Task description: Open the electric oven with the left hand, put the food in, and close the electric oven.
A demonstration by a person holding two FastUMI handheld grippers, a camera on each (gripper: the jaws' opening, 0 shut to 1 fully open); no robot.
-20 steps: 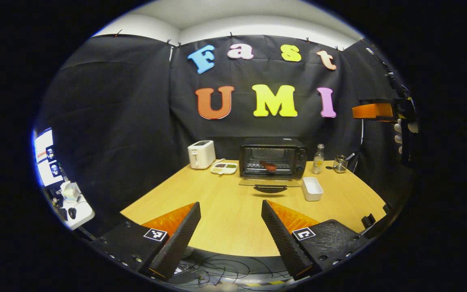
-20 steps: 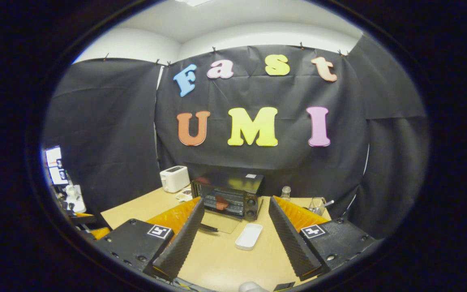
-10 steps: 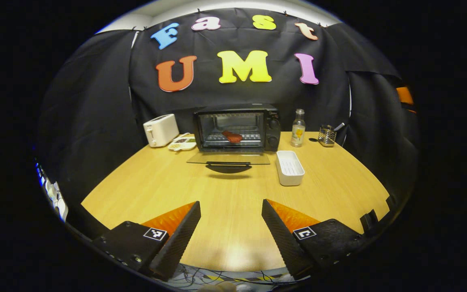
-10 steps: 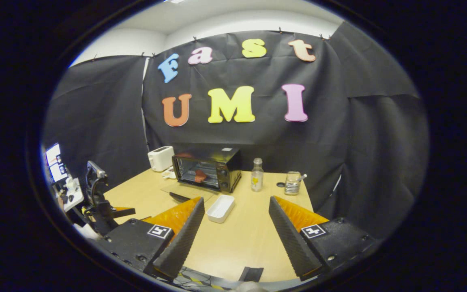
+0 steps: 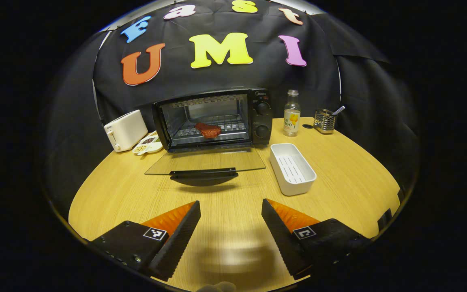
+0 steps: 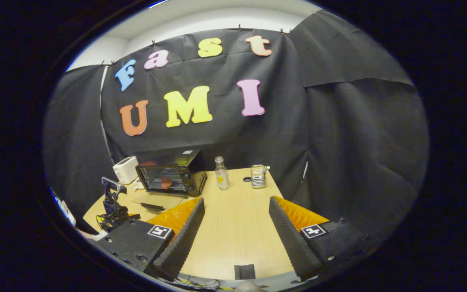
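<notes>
Wooden counter (image 5: 233, 227) runs ahead of the left gripper (image 5: 230, 235), whose fingers are spread and empty. Straight in front lies the oven door's handle (image 5: 203, 173), its long axis crosswise to the gripper. Beyond, the food (image 5: 208, 130) sits on the electric oven (image 5: 213, 118) rack. The right gripper (image 6: 235, 239), also spread and empty, seems farther off.
</notes>
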